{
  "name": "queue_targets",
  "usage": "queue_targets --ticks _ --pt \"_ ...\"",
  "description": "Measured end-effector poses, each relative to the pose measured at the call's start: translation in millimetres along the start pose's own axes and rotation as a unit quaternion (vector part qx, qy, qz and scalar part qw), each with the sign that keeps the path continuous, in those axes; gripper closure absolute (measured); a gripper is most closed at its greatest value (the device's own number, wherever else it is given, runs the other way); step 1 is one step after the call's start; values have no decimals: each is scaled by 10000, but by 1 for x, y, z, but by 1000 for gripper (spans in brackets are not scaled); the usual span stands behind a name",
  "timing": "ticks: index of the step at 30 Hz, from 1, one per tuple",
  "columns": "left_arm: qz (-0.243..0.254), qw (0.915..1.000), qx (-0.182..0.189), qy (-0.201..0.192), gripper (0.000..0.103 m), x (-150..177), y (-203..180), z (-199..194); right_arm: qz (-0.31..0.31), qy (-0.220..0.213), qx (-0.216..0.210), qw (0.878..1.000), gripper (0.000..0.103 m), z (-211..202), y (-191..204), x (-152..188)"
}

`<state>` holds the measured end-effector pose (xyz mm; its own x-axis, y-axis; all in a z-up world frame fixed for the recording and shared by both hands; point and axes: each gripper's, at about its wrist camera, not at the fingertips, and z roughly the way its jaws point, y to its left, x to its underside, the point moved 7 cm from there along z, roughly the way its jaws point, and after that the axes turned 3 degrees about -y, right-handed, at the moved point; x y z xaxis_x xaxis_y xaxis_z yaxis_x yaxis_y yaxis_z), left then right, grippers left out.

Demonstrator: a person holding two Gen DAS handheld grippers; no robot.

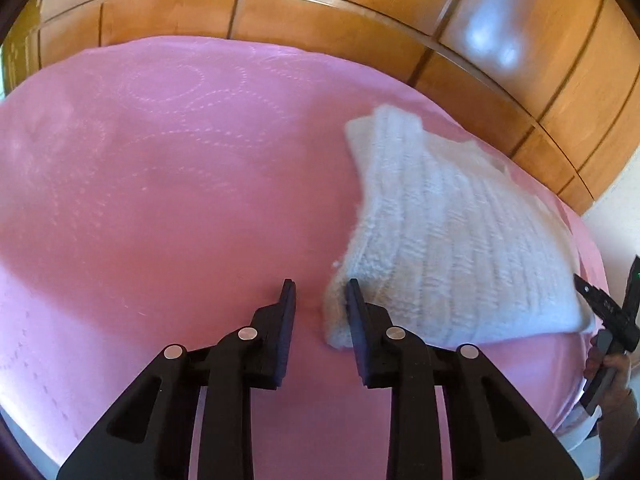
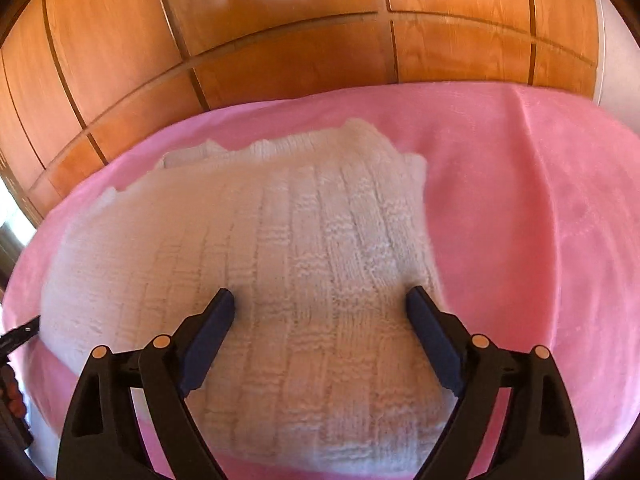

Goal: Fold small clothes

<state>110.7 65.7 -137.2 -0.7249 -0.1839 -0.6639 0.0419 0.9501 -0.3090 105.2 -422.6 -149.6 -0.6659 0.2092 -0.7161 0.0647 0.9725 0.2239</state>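
A white ribbed knit garment [image 1: 452,240] lies on the pink bedspread [image 1: 160,200], right of centre in the left wrist view. My left gripper [image 1: 320,290] is open, its right finger at the garment's near left corner, its left finger over bare spread. In the right wrist view the same garment [image 2: 288,248] fills the middle. My right gripper [image 2: 320,298] is wide open above it, both fingers over the knit. The right gripper also shows at the right edge of the left wrist view [image 1: 612,312], held by a hand.
A glossy wooden wardrobe [image 1: 360,12] runs behind the bed in both views [image 2: 280,40]. The pink bedspread [image 2: 540,220] stretches to the left of the garment in the left view and to its right in the right view.
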Motion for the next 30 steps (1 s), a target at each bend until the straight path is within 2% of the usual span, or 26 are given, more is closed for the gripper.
queue_targets --ticks 2,4,7,9,13,18,22,30 --pt "16 9999 -128 -27 77 -1 1 -4 -65 -36 62 10000 14 0 2 1" --pt "181 9986 -414 -263 77 -1 -5 -23 -139 -106 124 9998 12 1 4 2" --pt "451 9967 -259 -625 77 -8 -28 -45 -178 -262 157 9994 11 0 4 4" --pt "685 9949 -93 -732 77 -8 -54 -54 -181 -313 161 9992 10 0 6 5" --pt "1198 9906 159 -635 77 0 -105 -42 -186 -360 153 9991 10 0 5 5" --pt "1716 9841 256 -378 77 18 -159 -13 -191 -411 151 9989 9 -1 6 6" --pt "1884 9817 173 -221 77 25 -174 7 -193 -471 134 9986 9 -1 6 6" --pt "1960 9806 24 -85 77 29 -173 26 -135 -522 19 9985 8 -1 5 7"
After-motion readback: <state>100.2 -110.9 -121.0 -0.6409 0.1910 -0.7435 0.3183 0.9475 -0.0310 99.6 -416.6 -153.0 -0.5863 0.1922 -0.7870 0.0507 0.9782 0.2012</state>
